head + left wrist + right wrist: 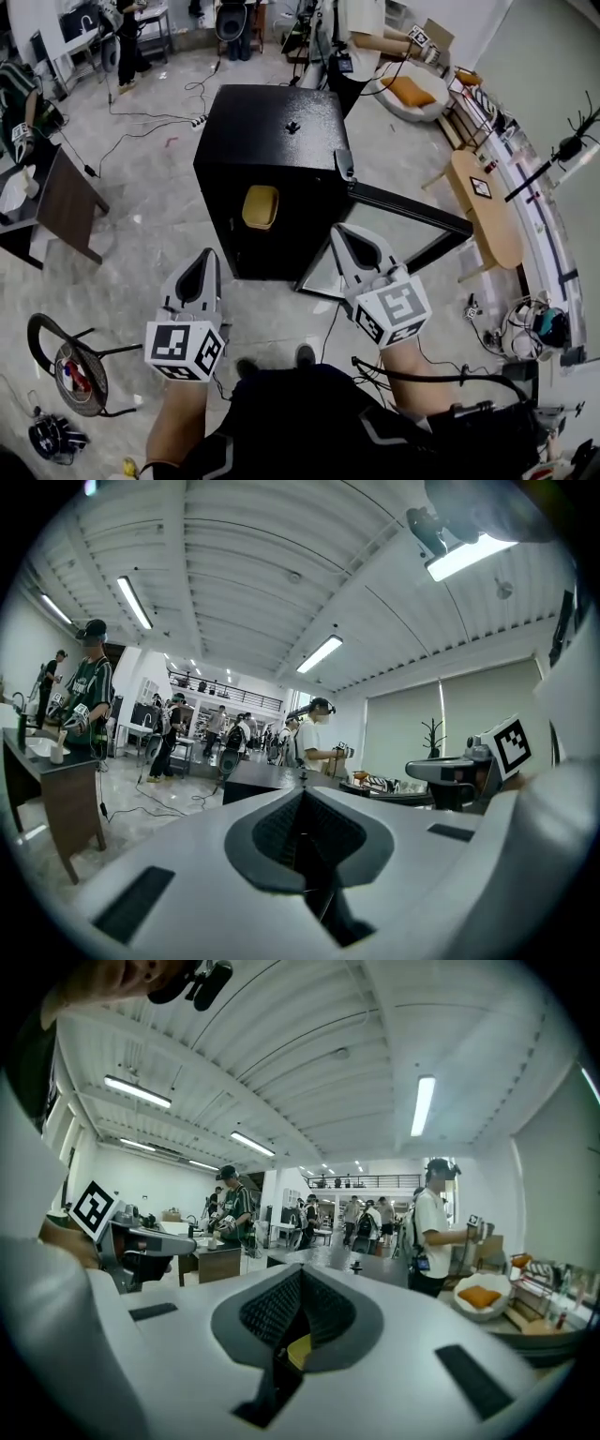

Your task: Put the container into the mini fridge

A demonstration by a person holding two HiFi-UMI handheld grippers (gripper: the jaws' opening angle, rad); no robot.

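Container (261, 206), yellow and rounded, sits inside the black mini fridge (272, 127), in the upper part of the open compartment. I cannot tell what it rests on in there. The fridge stands on the pale floor (150, 220), and its door (408, 208) is swung wide to my right.

I have the left gripper (210, 254) low in front of the fridge, at its left corner, well apart from the container. In the left gripper view its fingers (272, 829) are pressed together with nothing between them, and the fridge's dark top shows just beyond the tips.

The right gripper (340, 232) points at the open side of the fridge, close to the hinge end of the door. Its fingers (267, 1309) are also fully closed and hold nothing. In the right gripper view a patch of the container's yellow shows through the gap beneath them.

A person in a white shirt (361, 28) stands behind the fridge.
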